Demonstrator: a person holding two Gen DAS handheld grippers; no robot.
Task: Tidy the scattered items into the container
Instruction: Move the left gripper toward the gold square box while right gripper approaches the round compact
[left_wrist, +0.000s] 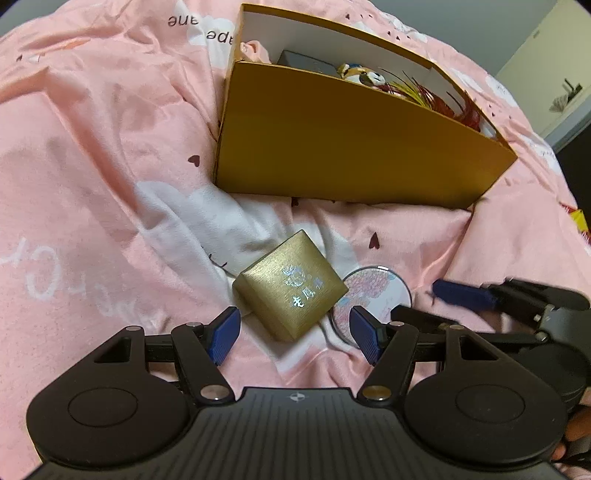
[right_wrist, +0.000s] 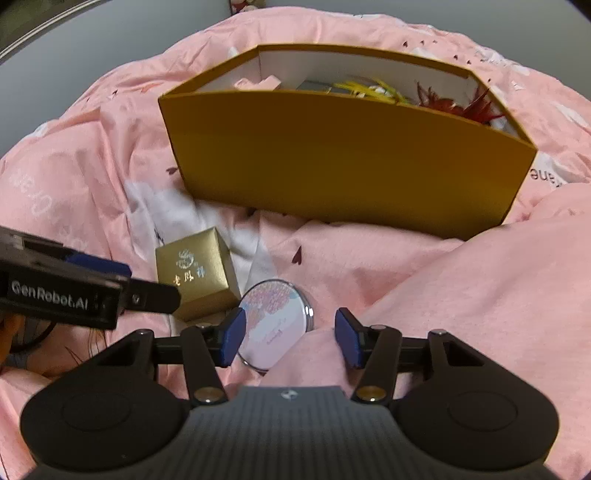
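A small gold gift box (left_wrist: 291, 291) with shiny lettering lies on the pink bedcover, in front of the big mustard-yellow container (left_wrist: 351, 147). My left gripper (left_wrist: 295, 334) is open, its blue pads either side of the box's near corner without touching it. Just right of the box lies a round compact mirror (right_wrist: 275, 321) with a pink floral lid. My right gripper (right_wrist: 291, 338) is open around the mirror; a fold of cover sits between the mirror and the right pad. The small gold gift box (right_wrist: 197, 273) and the container (right_wrist: 332, 158) also show in the right wrist view.
The container holds a pink item (left_wrist: 255, 51), a dark box (left_wrist: 306, 62), a panda figure (left_wrist: 364, 75) and red and yellow feathery pieces (right_wrist: 454, 103). The bedcover (left_wrist: 92, 166) is rumpled, with a raised fold (right_wrist: 498, 277) at the right. A yellow object (left_wrist: 580, 218) shows at the far right edge.
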